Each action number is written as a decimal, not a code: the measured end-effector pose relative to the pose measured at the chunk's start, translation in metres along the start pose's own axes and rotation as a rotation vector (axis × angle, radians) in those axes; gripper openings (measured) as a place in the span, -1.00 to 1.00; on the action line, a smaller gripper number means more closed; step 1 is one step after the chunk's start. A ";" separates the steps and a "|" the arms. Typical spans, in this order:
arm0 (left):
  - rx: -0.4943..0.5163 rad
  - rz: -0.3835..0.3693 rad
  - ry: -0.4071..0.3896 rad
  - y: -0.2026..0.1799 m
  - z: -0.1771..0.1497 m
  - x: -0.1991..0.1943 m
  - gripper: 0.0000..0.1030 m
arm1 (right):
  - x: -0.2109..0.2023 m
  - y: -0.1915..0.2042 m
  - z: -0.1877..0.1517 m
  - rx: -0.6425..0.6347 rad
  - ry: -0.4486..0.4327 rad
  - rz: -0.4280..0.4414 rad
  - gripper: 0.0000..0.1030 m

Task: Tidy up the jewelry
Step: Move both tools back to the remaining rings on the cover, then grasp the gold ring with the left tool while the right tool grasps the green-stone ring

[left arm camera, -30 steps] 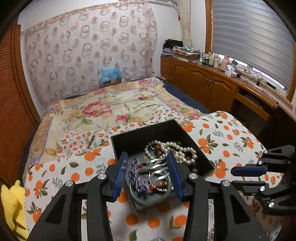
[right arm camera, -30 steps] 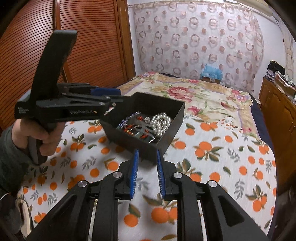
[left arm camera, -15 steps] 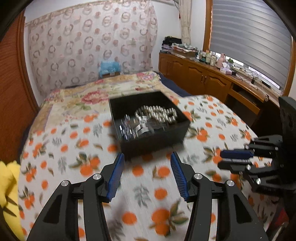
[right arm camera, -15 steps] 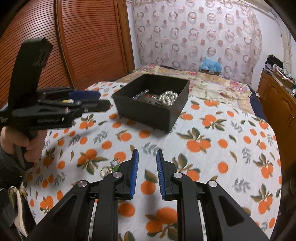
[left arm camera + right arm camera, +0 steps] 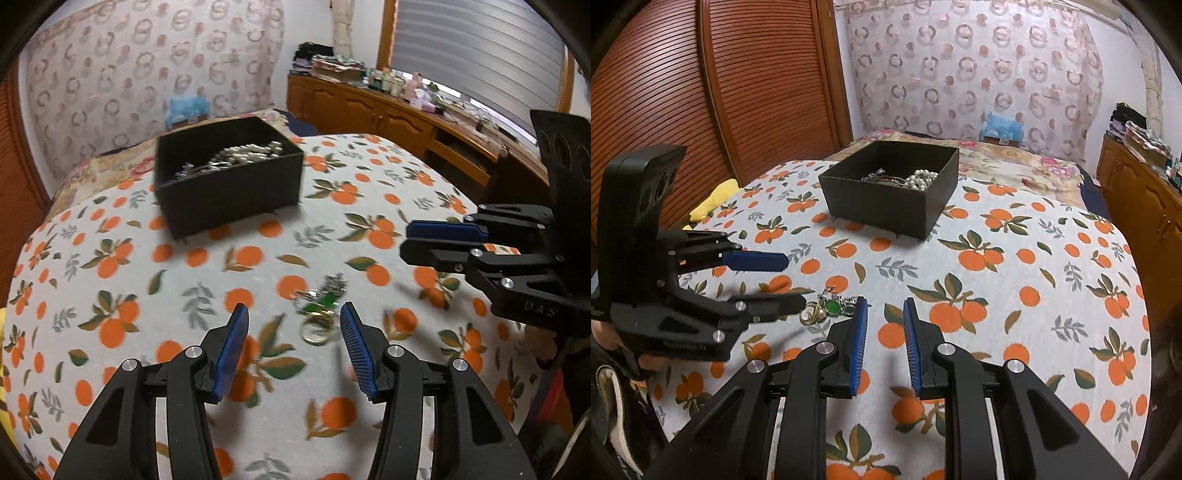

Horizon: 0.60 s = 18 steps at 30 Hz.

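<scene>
A black jewelry box (image 5: 225, 181) holding a pearl strand (image 5: 925, 178) and other pieces sits on the orange-print bedspread (image 5: 110, 295), at 12 o'clock from both cameras. A small loose cluster of jewelry (image 5: 319, 310), gold rings and a green stone among it, lies on the cloth between the left tongs (image 5: 293, 343), spread wide and empty, toward the right pad. The right tongs (image 5: 882, 336), at 3 o'clock in the left view, stand partly open, gripping nothing.
</scene>
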<state>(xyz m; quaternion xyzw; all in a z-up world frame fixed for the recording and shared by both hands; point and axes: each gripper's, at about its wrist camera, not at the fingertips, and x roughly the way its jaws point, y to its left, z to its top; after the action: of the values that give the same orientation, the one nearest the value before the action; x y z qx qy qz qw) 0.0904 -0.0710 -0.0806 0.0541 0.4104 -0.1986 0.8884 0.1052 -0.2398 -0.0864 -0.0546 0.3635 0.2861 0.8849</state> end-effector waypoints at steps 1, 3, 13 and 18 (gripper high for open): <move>0.003 -0.002 0.005 -0.001 0.000 0.001 -0.05 | -0.001 0.000 -0.001 0.001 0.001 -0.001 -0.57; 0.012 -0.002 0.019 -0.005 -0.001 0.006 -0.08 | -0.002 -0.001 -0.003 0.001 0.002 -0.003 -0.57; 0.029 0.007 0.040 -0.008 0.000 0.017 -0.35 | 0.001 0.000 -0.007 0.000 0.020 -0.001 -0.57; 0.029 0.007 0.035 -0.006 -0.003 0.012 -0.64 | 0.009 0.004 -0.004 -0.009 0.033 0.007 -0.57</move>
<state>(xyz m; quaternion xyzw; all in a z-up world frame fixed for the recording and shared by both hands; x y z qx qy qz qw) 0.0935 -0.0793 -0.0915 0.0719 0.4228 -0.2004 0.8808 0.1058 -0.2334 -0.0953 -0.0620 0.3770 0.2901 0.8774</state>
